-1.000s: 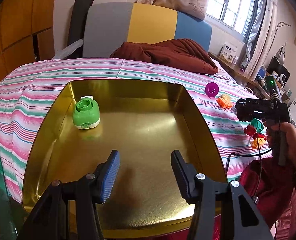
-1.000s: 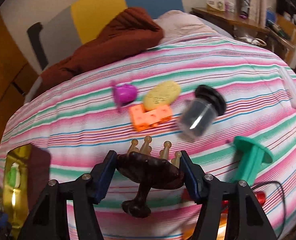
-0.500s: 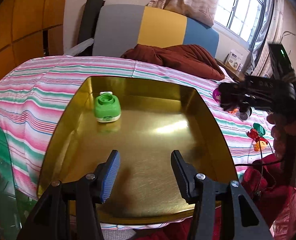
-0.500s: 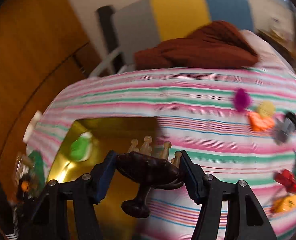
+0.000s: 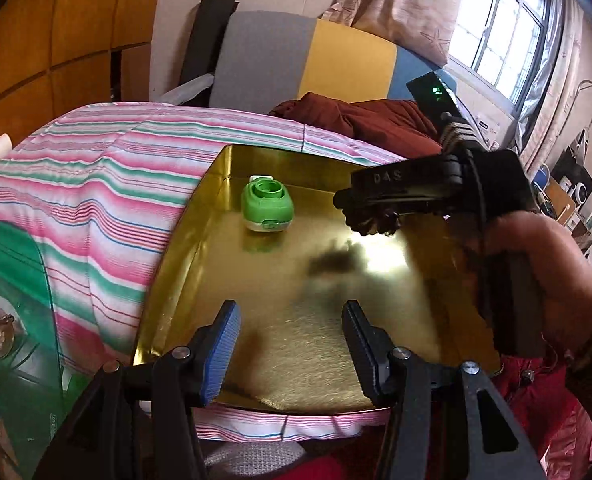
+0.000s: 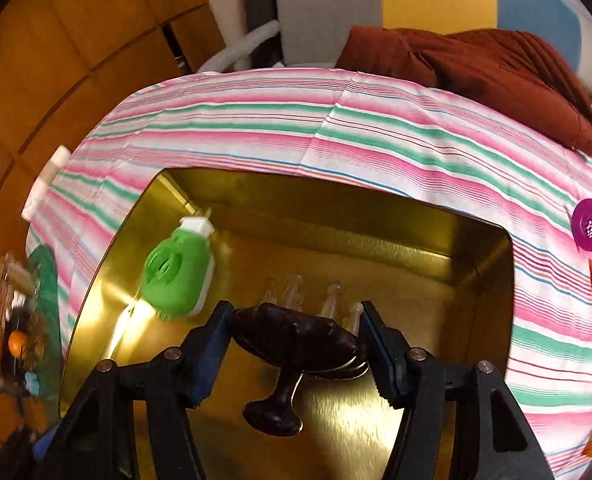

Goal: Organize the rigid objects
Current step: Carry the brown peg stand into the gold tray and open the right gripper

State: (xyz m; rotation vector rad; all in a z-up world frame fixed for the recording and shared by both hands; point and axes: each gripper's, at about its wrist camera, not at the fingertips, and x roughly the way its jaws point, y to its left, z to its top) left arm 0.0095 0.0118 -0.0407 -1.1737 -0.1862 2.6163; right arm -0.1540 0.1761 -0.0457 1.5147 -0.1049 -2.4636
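**Brush over the gold tray**

While the right gripper [image 6: 296, 336] is clamping a dark wooden massage brush [image 6: 291, 340] by its oval head, pegs pointing away and handle knob hanging toward the camera, it is hovering above the gold tray [image 6: 376, 236] lying on the striped bedspread [image 6: 336, 132]. Inside the tray, a green plug-in device [image 6: 177, 276] is sitting near the far left corner. Over the tray's near edge, the left gripper [image 5: 289, 344] is waiting with jaws apart, nothing between them. A purple strainer [image 6: 589, 229] is lying on the bedspread right of the tray
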